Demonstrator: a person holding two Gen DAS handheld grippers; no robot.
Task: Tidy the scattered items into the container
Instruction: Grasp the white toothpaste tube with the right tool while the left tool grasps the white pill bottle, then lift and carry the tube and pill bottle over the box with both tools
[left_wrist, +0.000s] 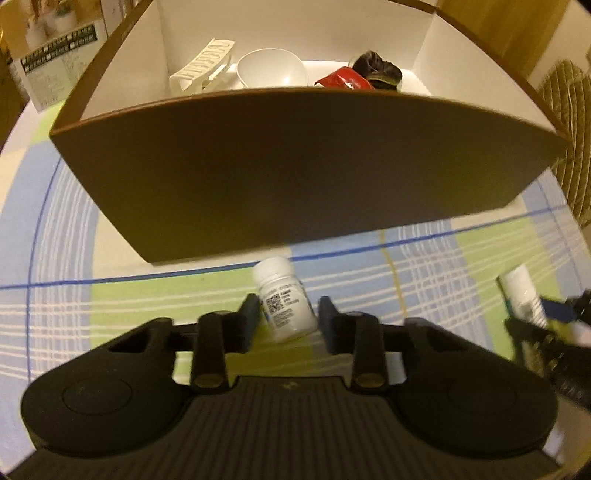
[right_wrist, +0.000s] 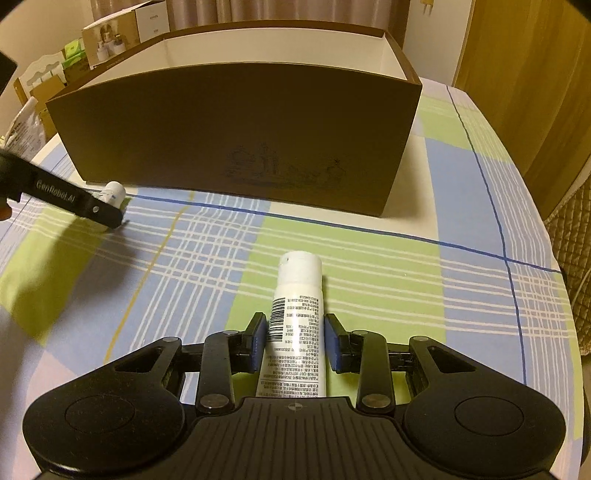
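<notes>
Checked cloth (right_wrist: 369, 258) in green, blue and white covers the tabletop in front of me. On it stands the box (left_wrist: 288, 173), brown card outside and white inside, its top open. From my left claw's camera I can see over the near wall: a white bowl (left_wrist: 272, 69), a white slatted piece (left_wrist: 202, 61), a red packet (left_wrist: 345, 79) and a dark bundle (left_wrist: 378, 68) lie within.

My right claw (right_wrist: 293, 341) grips a white tube (right_wrist: 297, 317) that lies on the cloth, cap pointing toward the box, well short of it. Both blue pads touch the tube's sides.

My left claw (left_wrist: 286, 323) straddles a small white bottle (left_wrist: 284, 297) just before the box's near wall. The bottle stands tilted. One finger touches its side; a narrow gap shows at the other, so it is not yet clamped.
</notes>
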